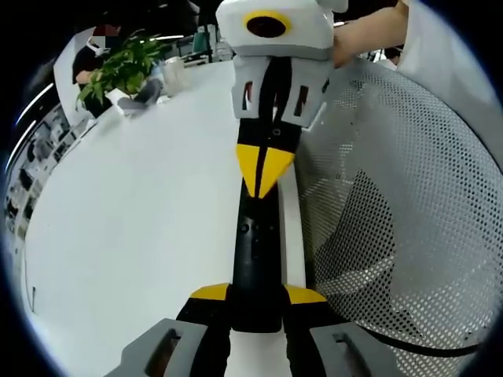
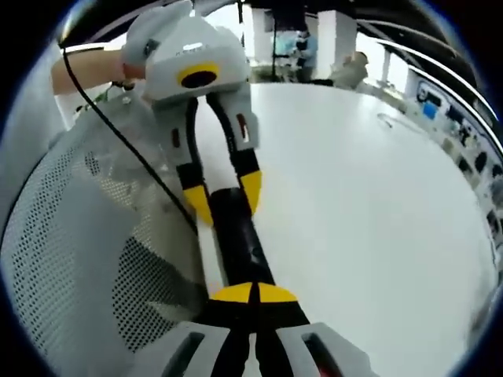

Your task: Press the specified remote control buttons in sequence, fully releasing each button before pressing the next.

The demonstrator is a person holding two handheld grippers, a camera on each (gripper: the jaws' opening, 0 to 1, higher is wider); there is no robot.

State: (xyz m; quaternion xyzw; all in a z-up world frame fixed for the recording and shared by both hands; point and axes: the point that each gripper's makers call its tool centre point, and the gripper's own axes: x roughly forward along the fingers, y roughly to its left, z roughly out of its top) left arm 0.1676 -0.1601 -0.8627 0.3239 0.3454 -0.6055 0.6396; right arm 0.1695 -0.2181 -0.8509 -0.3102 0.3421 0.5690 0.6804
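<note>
Left gripper view: remote pinned, closed tips on a button

Left gripper view shows the left tool (image 1: 255, 302) pinching one end of the black remote (image 1: 255, 259), steadying it at the white counter (image 1: 141, 228) edge beside a mesh chair (image 1: 401, 204). The right tool (image 1: 265, 184) comes from opposite, tips pressed together on its top face, probably mid-press.

Right gripper view shows the right tool (image 2: 253, 294), tips together over the remote (image 2: 240, 232); the left tool (image 2: 224, 196) clamps the far end.
</note>
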